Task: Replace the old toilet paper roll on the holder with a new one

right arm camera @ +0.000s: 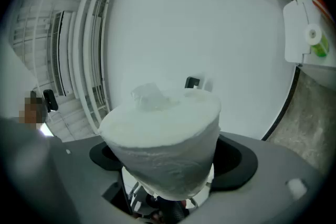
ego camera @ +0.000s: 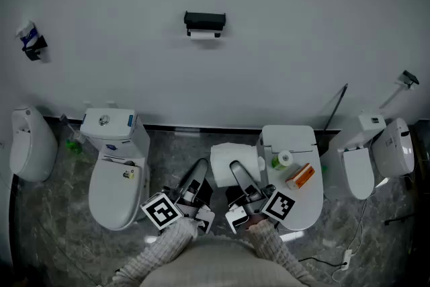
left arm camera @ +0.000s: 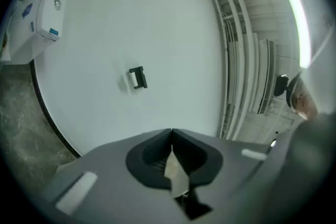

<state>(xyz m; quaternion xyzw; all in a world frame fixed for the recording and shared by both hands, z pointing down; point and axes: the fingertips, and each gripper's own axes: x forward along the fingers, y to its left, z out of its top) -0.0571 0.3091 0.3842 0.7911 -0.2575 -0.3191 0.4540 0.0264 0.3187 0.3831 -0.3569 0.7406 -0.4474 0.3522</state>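
Note:
High on the white wall hangs a black paper holder (ego camera: 205, 18) with a thin white old roll (ego camera: 205, 35) under it; the holder (left arm camera: 137, 77) looks small and far in both gripper views (right arm camera: 192, 82). My right gripper (ego camera: 236, 170) is shut on a full new toilet paper roll (ego camera: 232, 161), whose wrapped white body (right arm camera: 163, 134) fills the space between the wide-set jaws of my right gripper (right arm camera: 164, 157). My left gripper (ego camera: 200, 168) hangs beside it, lower left of the roll. Its jaws (left arm camera: 171, 134) are shut, with a pale sliver (left arm camera: 176, 176) at the seam.
A white toilet (ego camera: 117, 171) stands at the left. A second toilet (ego camera: 289, 195) to the right carries a green-capped item (ego camera: 282, 159) and an orange pack (ego camera: 300, 176) on its lid. More fixtures sit at the far left (ego camera: 30, 144) and far right (ego camera: 376, 154). A cable (ego camera: 349, 255) lies on the floor.

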